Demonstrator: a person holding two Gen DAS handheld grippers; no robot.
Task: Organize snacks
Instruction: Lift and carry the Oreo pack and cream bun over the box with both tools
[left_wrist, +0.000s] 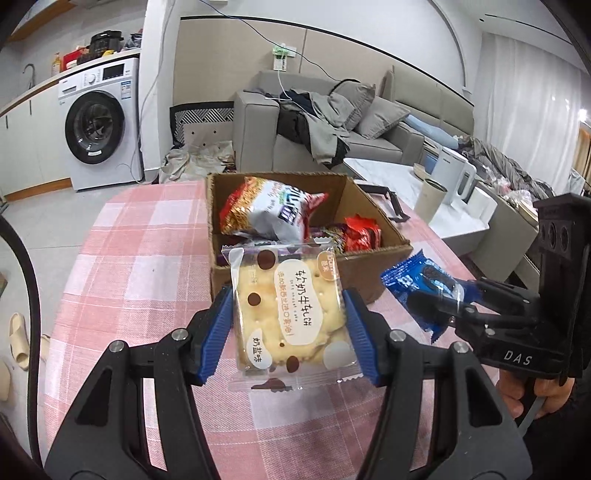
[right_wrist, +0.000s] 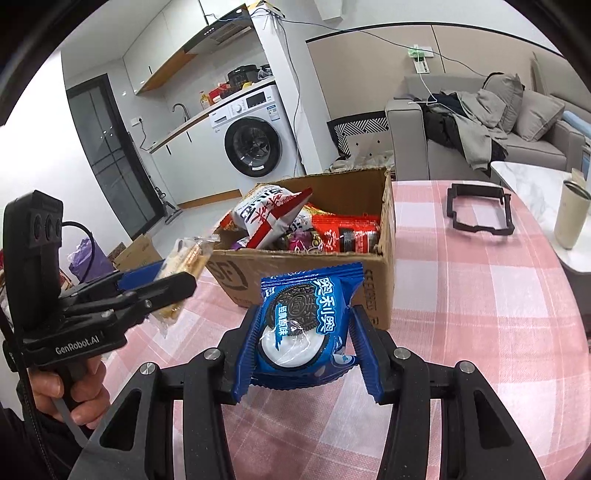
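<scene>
Holding now: left gripper (left_wrist: 290, 321) clamps cracker packet (left_wrist: 291, 314); right gripper (right_wrist: 308, 343) clamps cookie packet (right_wrist: 306, 317), both just short of the box's near wall.
Handling: light, crinkly, slippery film; brittle contents, so pinch the packet sides gently.
Cardboard box (right_wrist: 386, 236): mid-table, snacks inside.
Table (right_wrist: 480, 295): pink checked cloth.
Room: sofa, washing machine beyond.

Cracker packet (left_wrist: 291, 317): clear glossy plastic film, crimped edges. Blue cookie wrapper (right_wrist: 308, 325): shiny foil-like plastic. Box (right_wrist: 314, 266): matt brown corrugated cardboard, rough torn rim. Worktop (left_wrist: 147, 280) cloth: pink checked woven fabric, matt. Left hand-held gripper (left_wrist: 290, 326): matt black plastic, ribbed blue pads (left_wrist: 216, 332), metal pins.
</scene>
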